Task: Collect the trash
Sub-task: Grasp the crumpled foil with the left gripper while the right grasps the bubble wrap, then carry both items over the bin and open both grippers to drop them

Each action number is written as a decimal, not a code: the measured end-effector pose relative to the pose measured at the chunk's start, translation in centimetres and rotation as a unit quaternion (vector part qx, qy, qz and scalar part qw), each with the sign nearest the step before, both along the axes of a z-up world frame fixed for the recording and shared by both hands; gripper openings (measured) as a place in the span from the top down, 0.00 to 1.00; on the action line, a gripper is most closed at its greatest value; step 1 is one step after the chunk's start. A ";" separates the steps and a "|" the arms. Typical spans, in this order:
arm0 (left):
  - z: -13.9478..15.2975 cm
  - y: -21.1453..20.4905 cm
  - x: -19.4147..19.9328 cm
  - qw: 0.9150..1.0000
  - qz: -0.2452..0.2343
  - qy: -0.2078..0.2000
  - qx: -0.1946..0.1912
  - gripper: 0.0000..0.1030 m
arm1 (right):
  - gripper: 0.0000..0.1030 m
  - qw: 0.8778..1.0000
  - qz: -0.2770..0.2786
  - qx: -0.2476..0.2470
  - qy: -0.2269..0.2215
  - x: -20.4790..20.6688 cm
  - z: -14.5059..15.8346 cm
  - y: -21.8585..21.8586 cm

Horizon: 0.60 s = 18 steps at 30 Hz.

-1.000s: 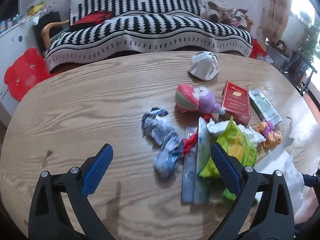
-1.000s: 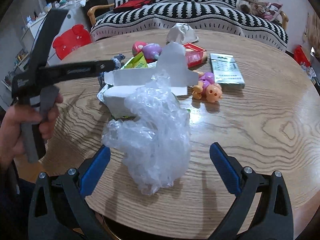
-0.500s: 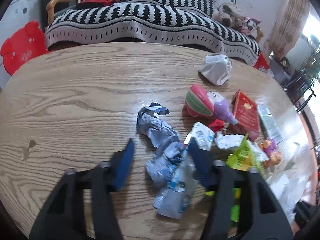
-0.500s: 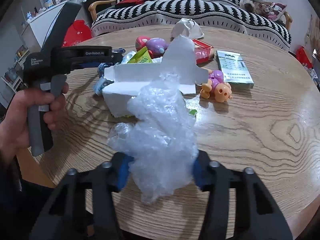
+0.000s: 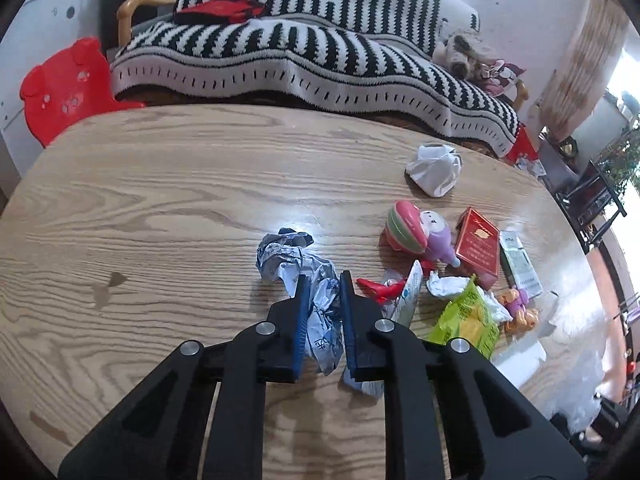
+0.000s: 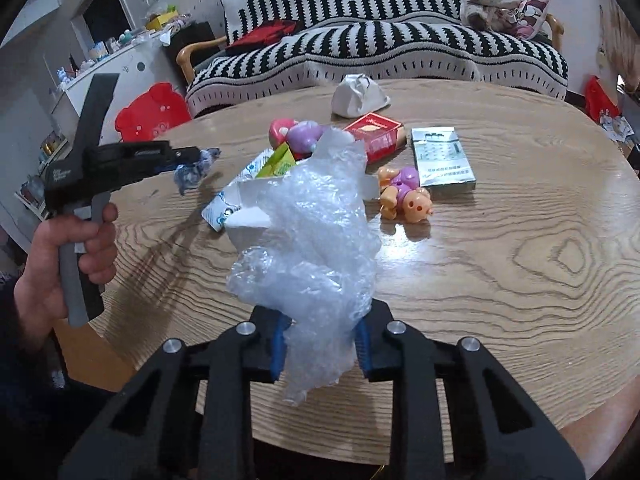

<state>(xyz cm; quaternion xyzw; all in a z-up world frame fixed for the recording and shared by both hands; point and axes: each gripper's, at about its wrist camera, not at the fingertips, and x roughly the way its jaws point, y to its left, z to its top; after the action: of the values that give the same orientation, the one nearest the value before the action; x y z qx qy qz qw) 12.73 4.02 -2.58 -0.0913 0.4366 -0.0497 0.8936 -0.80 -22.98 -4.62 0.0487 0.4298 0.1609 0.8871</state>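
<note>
Between my left gripper's (image 5: 323,280) blue pads, a crumpled blue-and-white wrapper (image 5: 316,300) is being pinched tight, its far end trailing over the wooden table (image 5: 160,208). My right gripper (image 6: 320,334) is clamping a wad of clear bubble wrap (image 6: 316,248), which is standing up over a white box (image 6: 248,220). Beyond it, a green packet (image 5: 468,320), a red box (image 5: 478,246), a pink toy (image 5: 416,228) and a white crumpled bag (image 5: 434,168) are lying scattered. My left hand (image 6: 56,264) is gripping its handle.

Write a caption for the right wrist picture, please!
Right claw pinches crumpled bubble wrap above the wooden table.
</note>
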 end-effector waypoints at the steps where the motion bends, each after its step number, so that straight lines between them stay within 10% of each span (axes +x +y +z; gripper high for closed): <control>1: 0.3 0.0 -0.4 1.000 -0.003 -0.003 0.002 0.86 | 0.73 1.000 0.000 0.001 -0.001 -0.1 0.1 -0.1; 18: 3.9 -2.9 -15.9 0.996 -0.075 -0.036 0.025 0.86 | 0.73 0.999 0.028 0.023 -0.018 -6.8 2.7 0.9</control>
<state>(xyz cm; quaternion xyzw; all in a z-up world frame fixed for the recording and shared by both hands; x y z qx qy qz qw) -3.13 1.09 1.37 -0.0339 0.4106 -0.1093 0.9046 -7.64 -22.05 -1.95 0.0538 0.4116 0.1966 0.8883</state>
